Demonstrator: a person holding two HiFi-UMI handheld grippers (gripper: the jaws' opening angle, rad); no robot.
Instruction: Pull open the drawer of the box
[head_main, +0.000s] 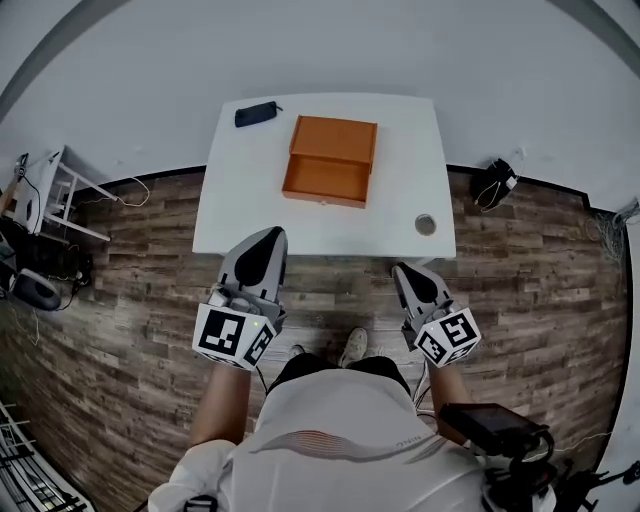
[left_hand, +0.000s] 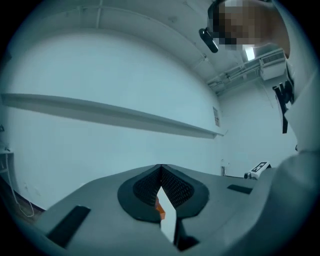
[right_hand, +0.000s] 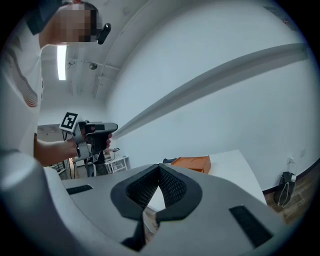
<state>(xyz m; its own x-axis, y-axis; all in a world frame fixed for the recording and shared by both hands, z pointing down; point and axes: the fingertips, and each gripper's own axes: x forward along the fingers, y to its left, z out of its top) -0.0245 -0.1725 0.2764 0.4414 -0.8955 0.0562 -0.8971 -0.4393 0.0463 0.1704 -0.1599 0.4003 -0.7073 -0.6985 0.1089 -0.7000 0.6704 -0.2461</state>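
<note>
An orange box (head_main: 336, 138) sits on the white table (head_main: 228, 205), toward its far side. Its drawer (head_main: 325, 180) stands pulled out toward me, showing an empty orange inside. Both grippers hang in front of the table's near edge, well short of the box. My left gripper (head_main: 271, 236) is shut with nothing in it; in the left gripper view its tips (left_hand: 161, 168) meet, with a sliver of the orange box (left_hand: 159, 208) below them. My right gripper (head_main: 398, 269) is also shut and empty (right_hand: 160, 166), and the orange box (right_hand: 192, 162) lies beyond it.
A dark pouch (head_main: 257, 114) lies at the table's far left corner. A small round grey object (head_main: 426, 224) rests near its front right corner. A black bag (head_main: 495, 182) is on the wood floor to the right, a white rack (head_main: 60, 195) to the left.
</note>
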